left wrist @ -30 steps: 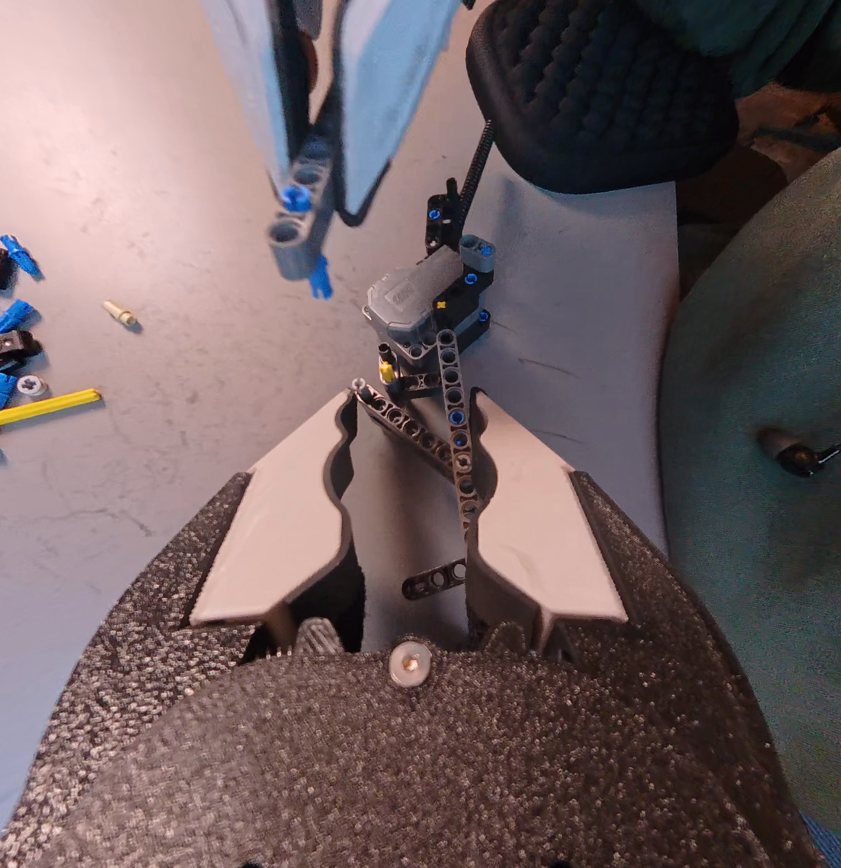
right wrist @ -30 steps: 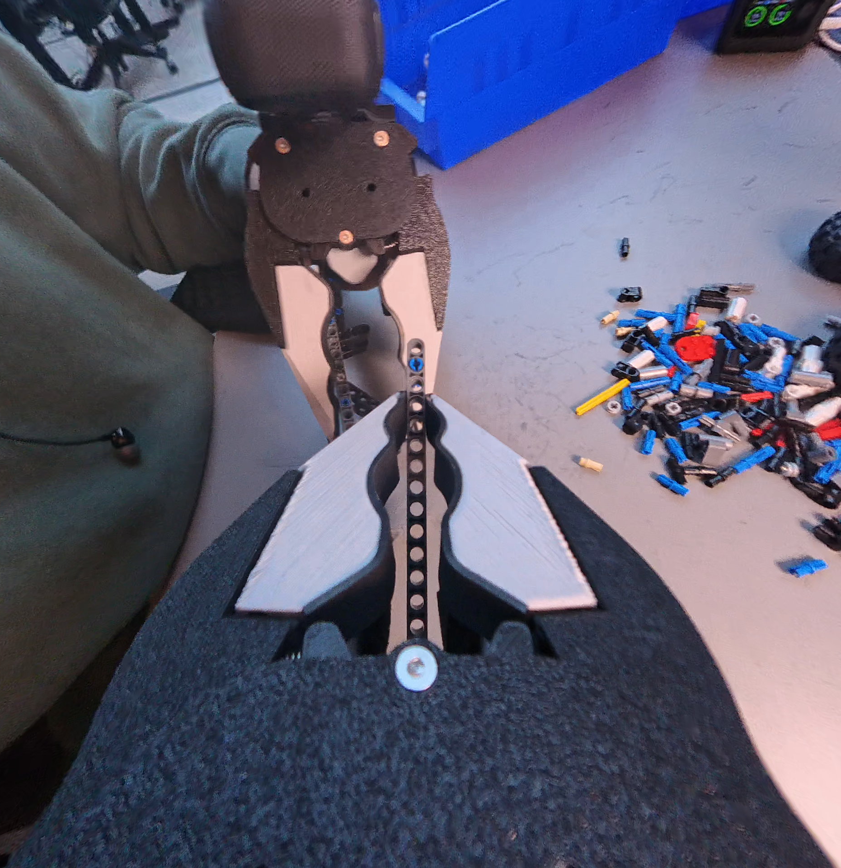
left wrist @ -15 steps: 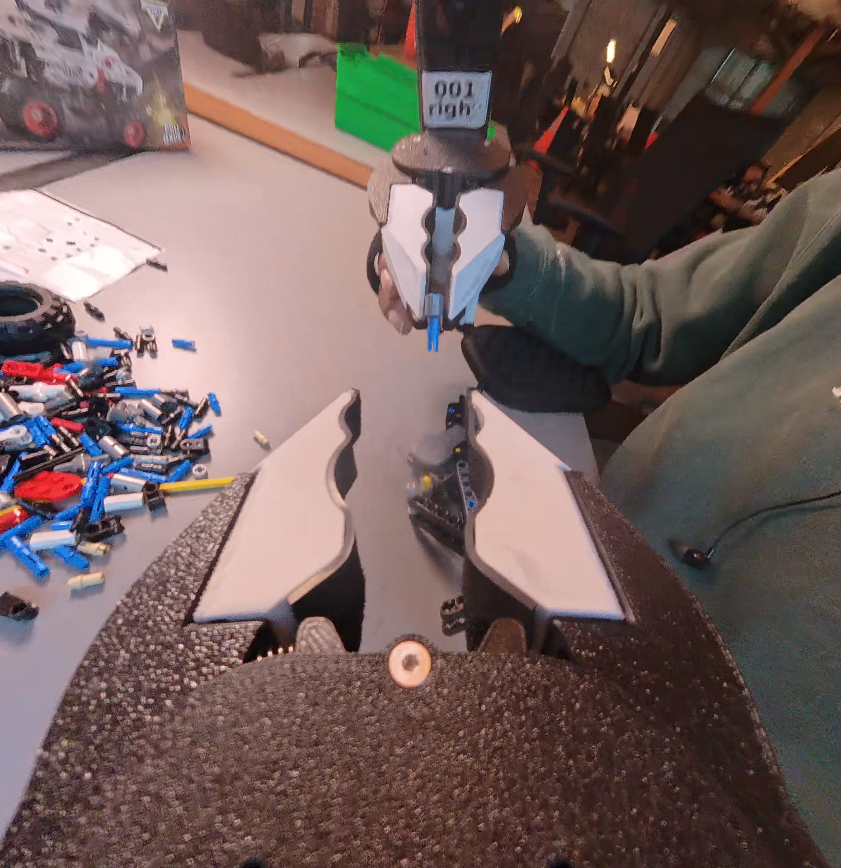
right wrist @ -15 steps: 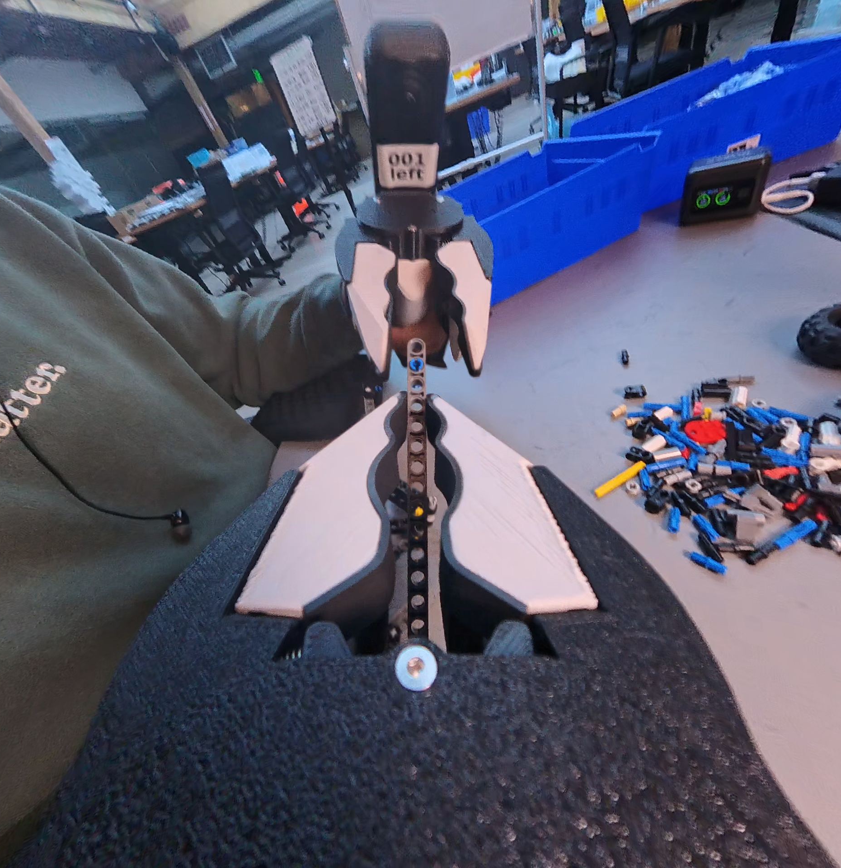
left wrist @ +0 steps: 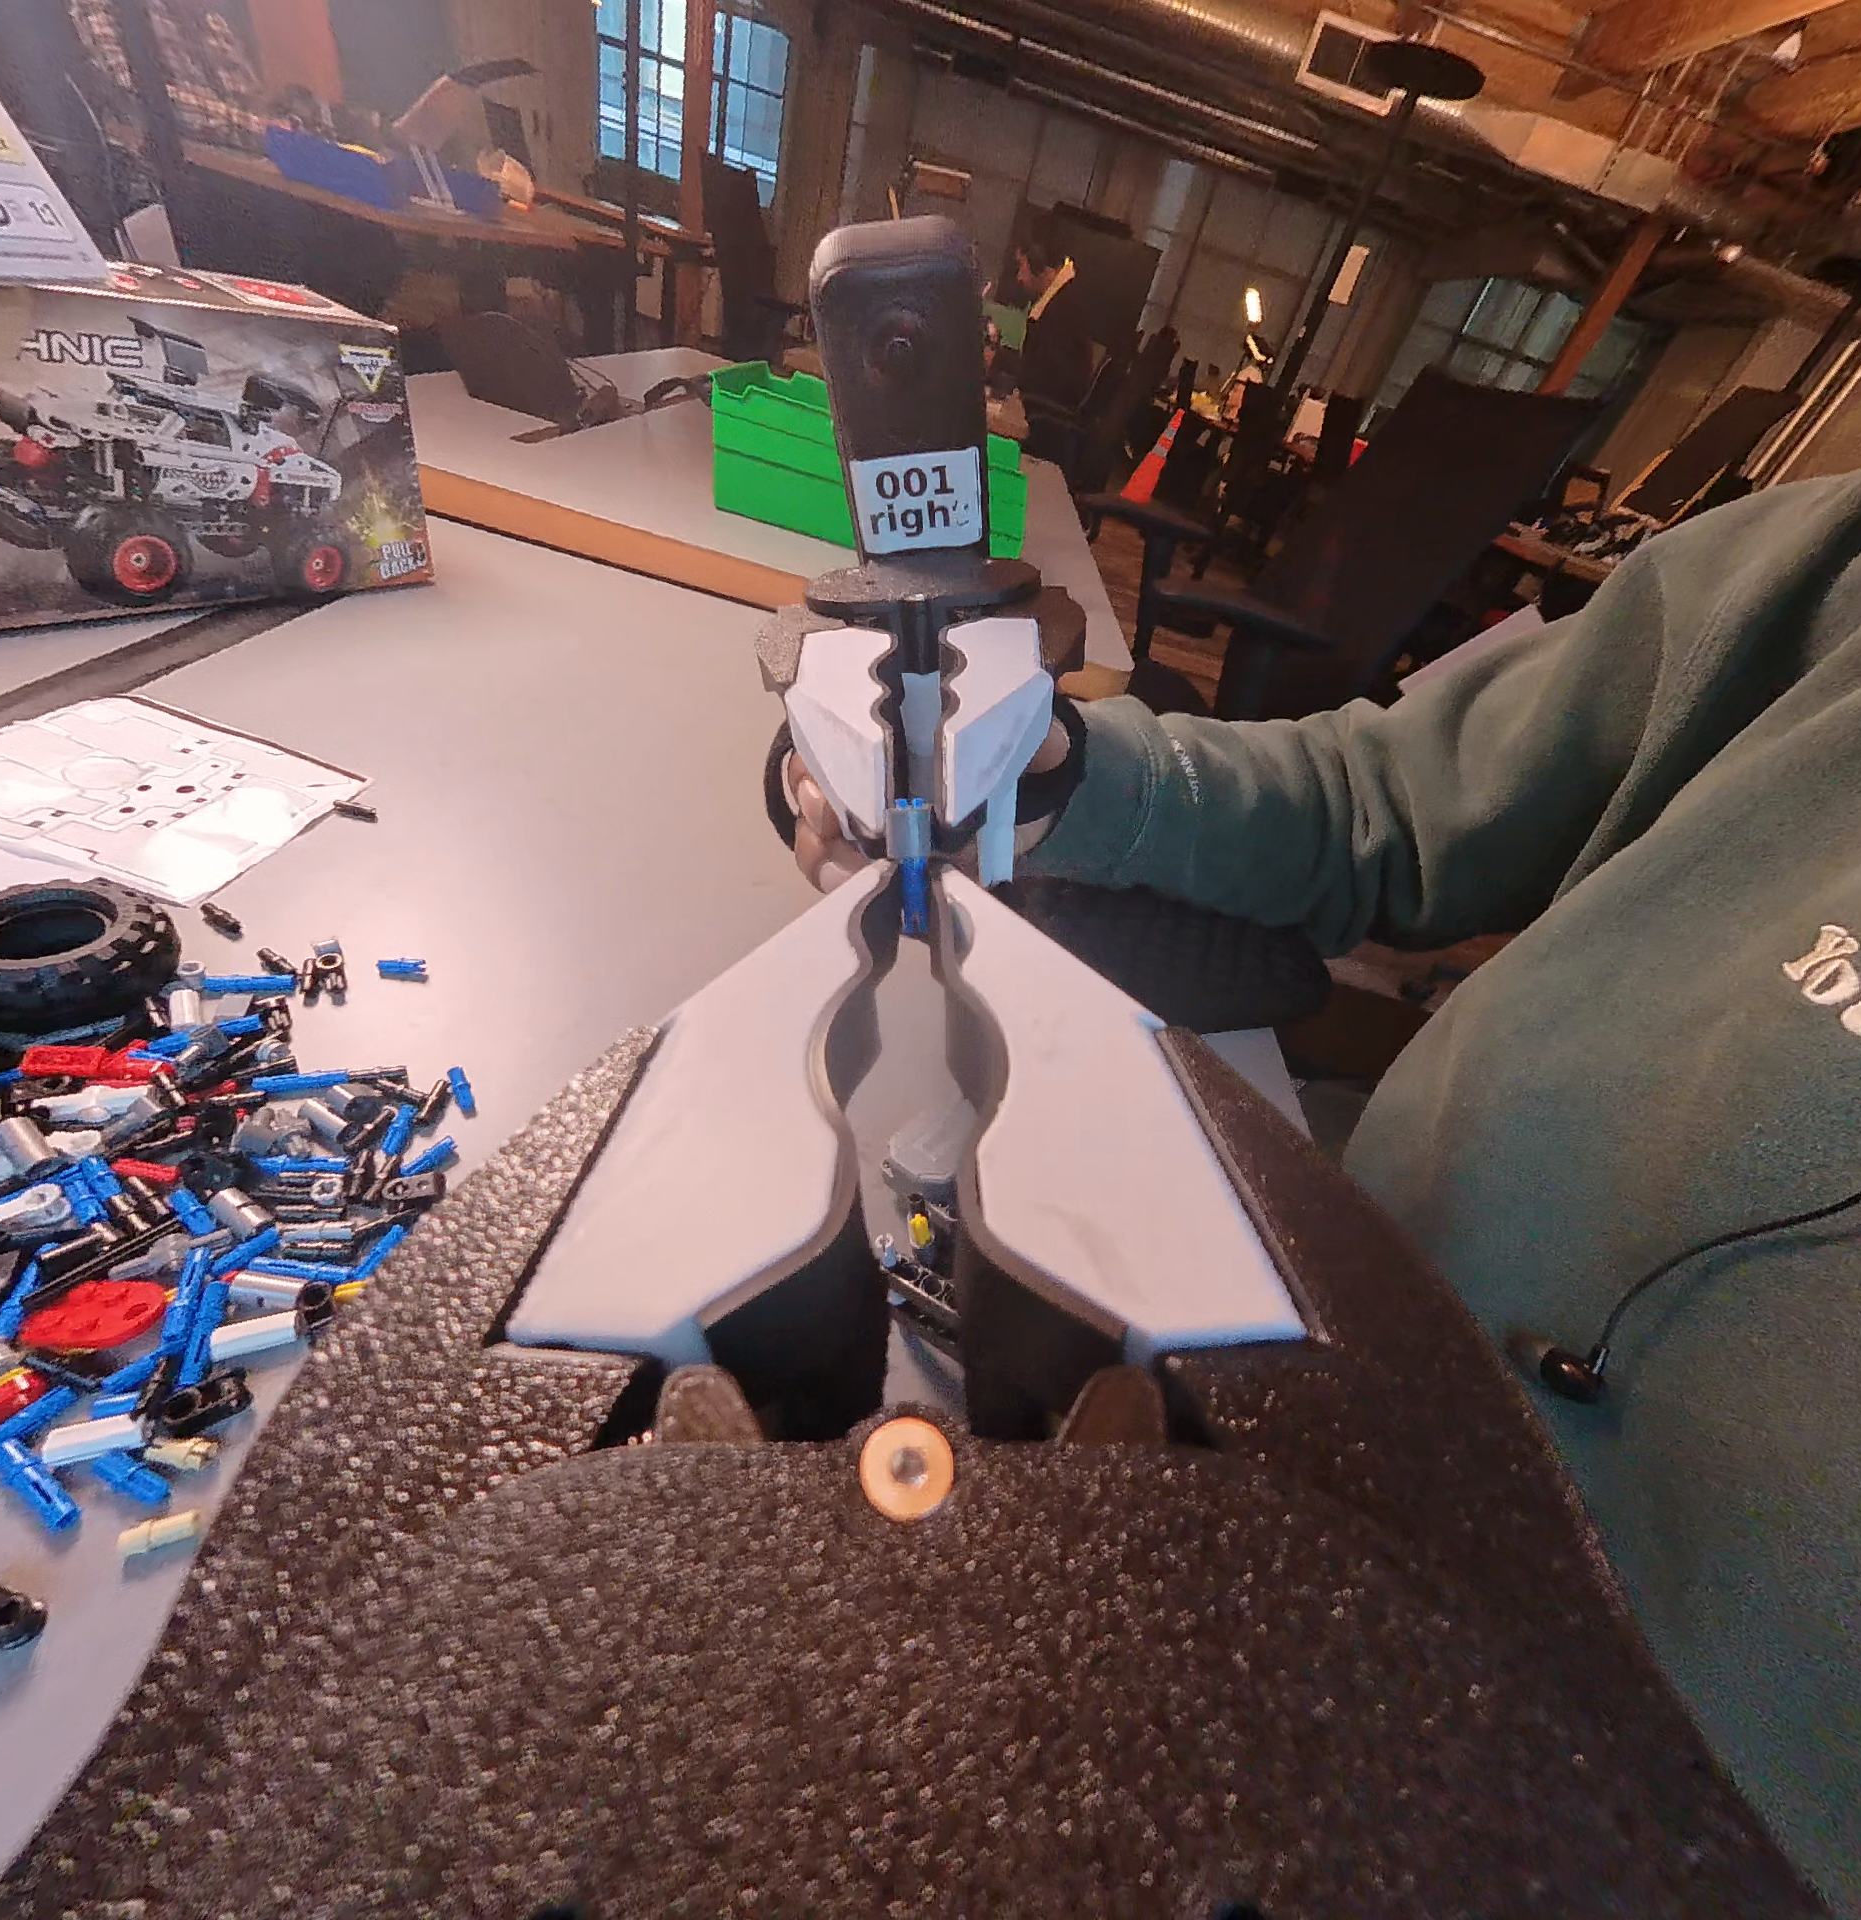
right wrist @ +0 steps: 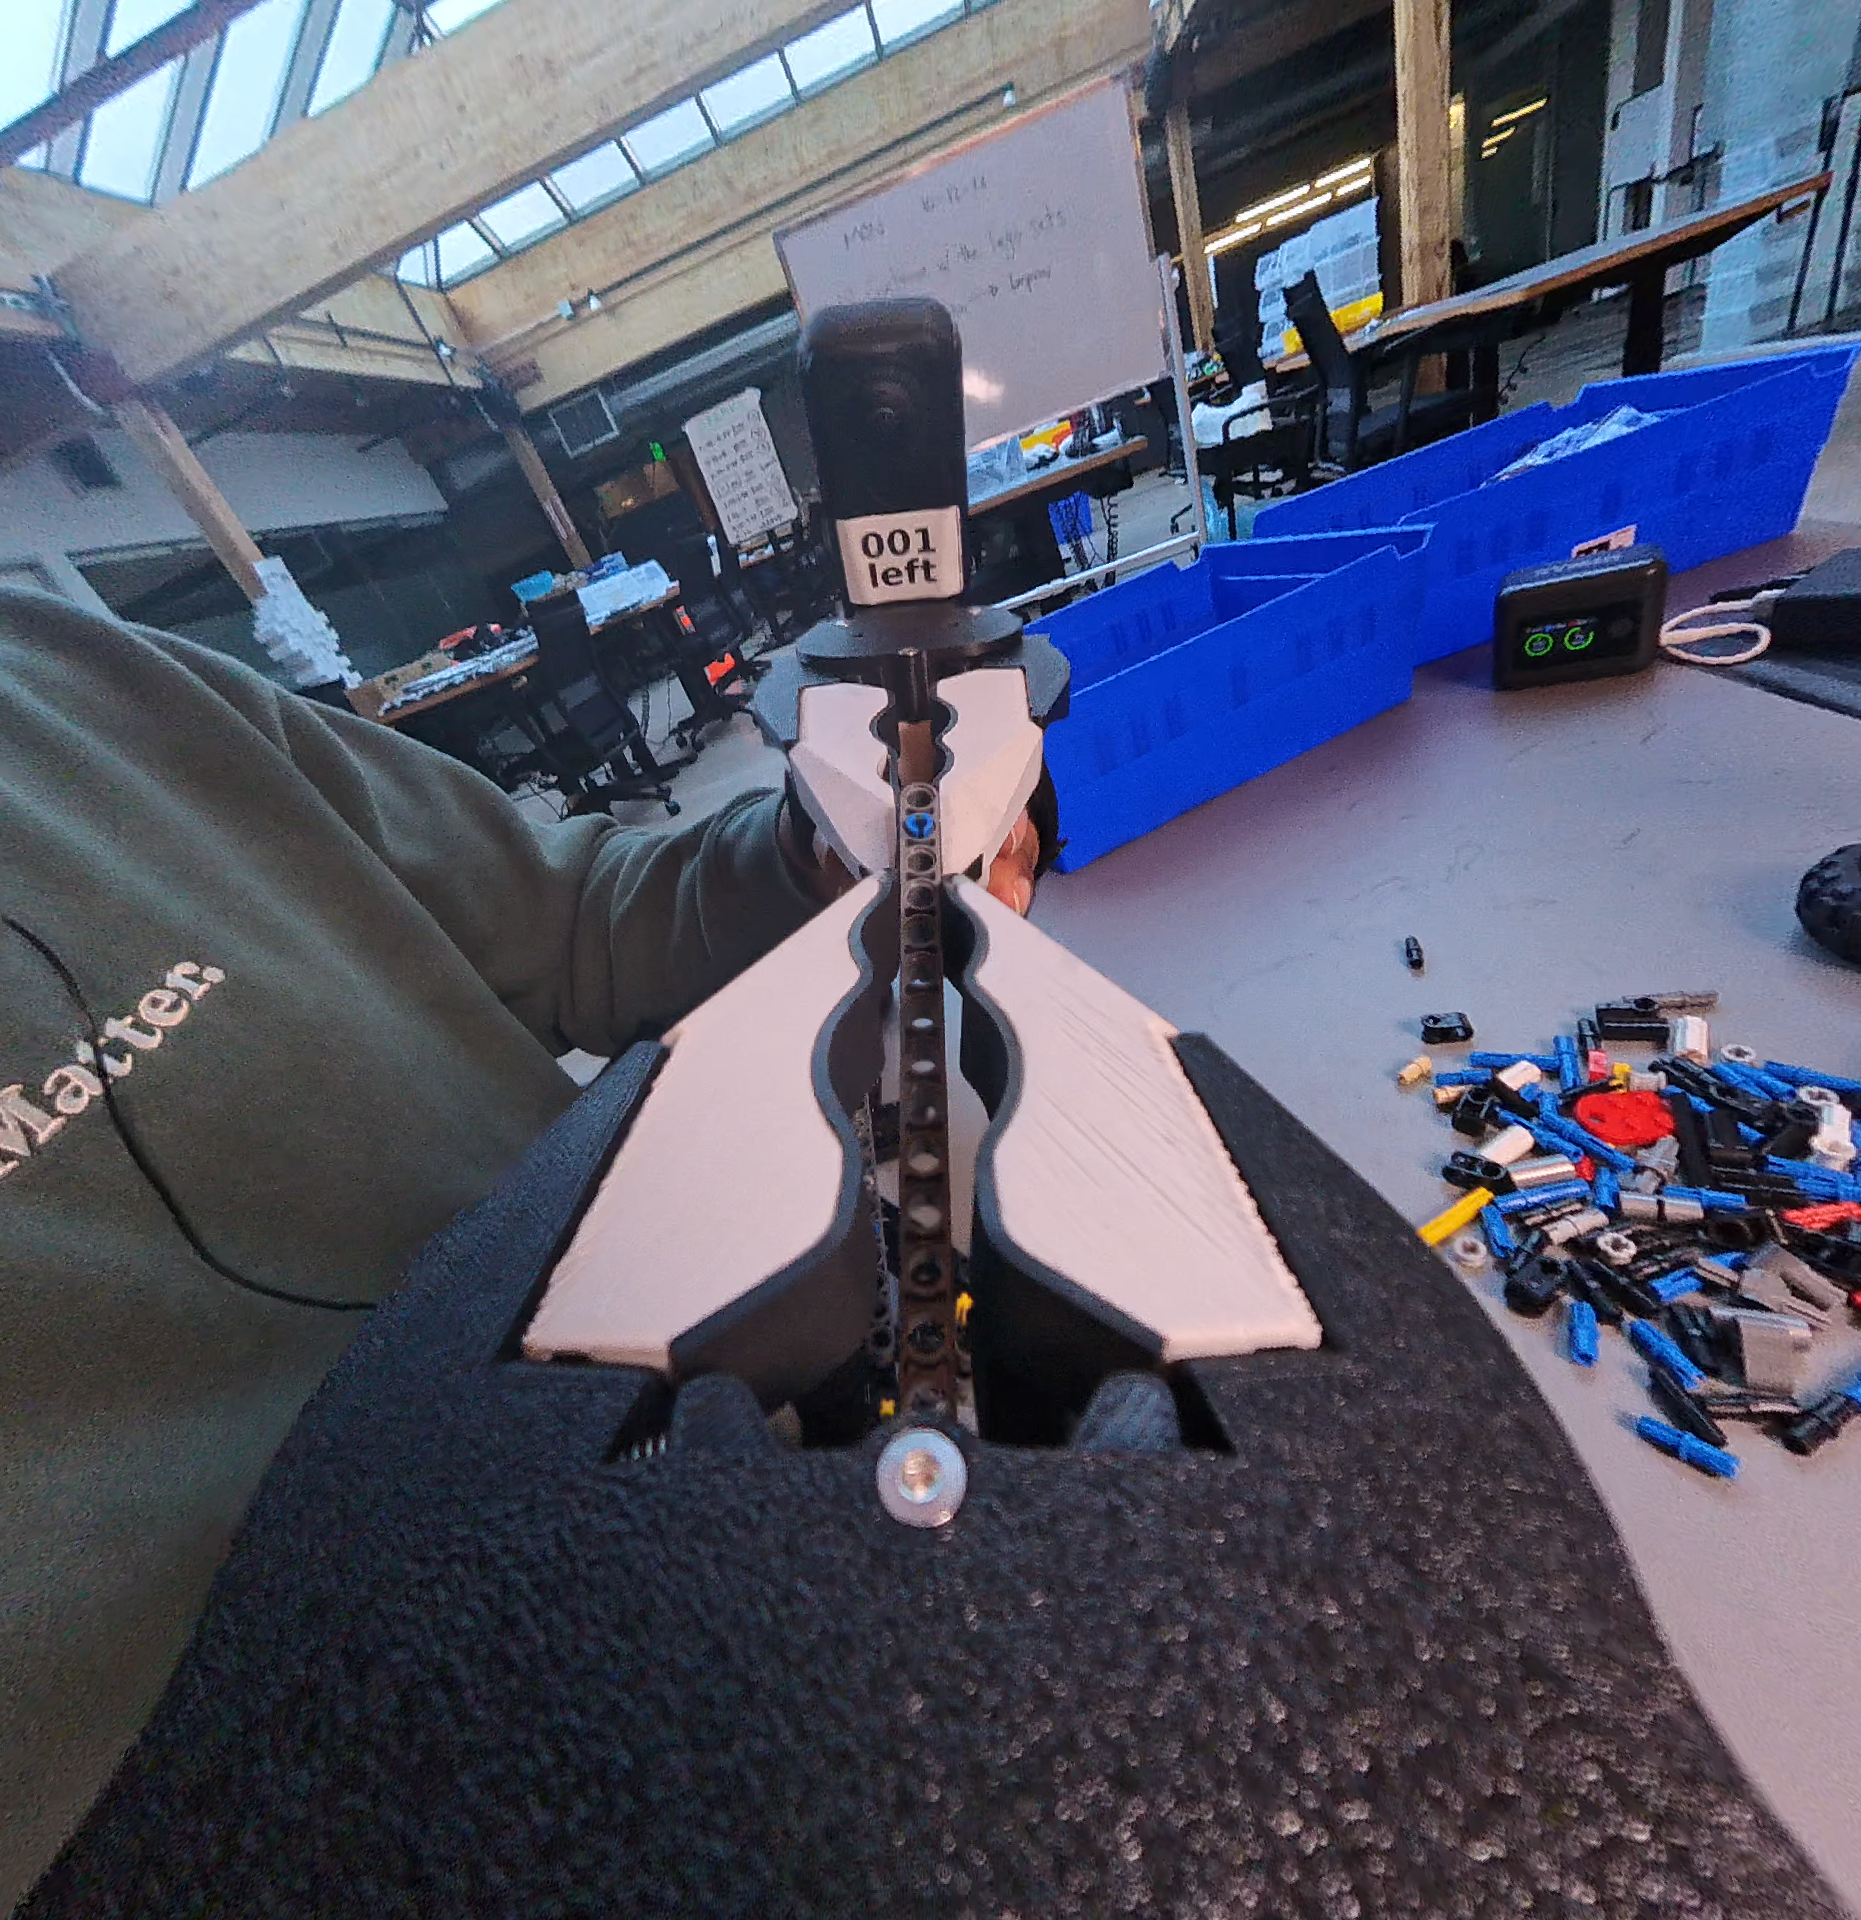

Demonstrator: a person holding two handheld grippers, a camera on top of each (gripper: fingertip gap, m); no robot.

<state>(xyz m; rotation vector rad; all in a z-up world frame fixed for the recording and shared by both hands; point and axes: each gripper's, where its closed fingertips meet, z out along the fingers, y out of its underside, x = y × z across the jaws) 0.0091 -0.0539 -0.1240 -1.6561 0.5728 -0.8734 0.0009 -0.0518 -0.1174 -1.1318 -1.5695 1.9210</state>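
Both hand-held grippers meet tip to tip: right (right wrist: 918, 894) clamps a black beam (right wrist: 921, 1091) lengthwise, left (left wrist: 913, 914) pinches its blue pin (left wrist: 913, 894).

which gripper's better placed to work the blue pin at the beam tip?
Left gripper: its tips appear closed on the blue pin. The right gripper is shut on the black beam that carries the pin, so it can probably only brace.
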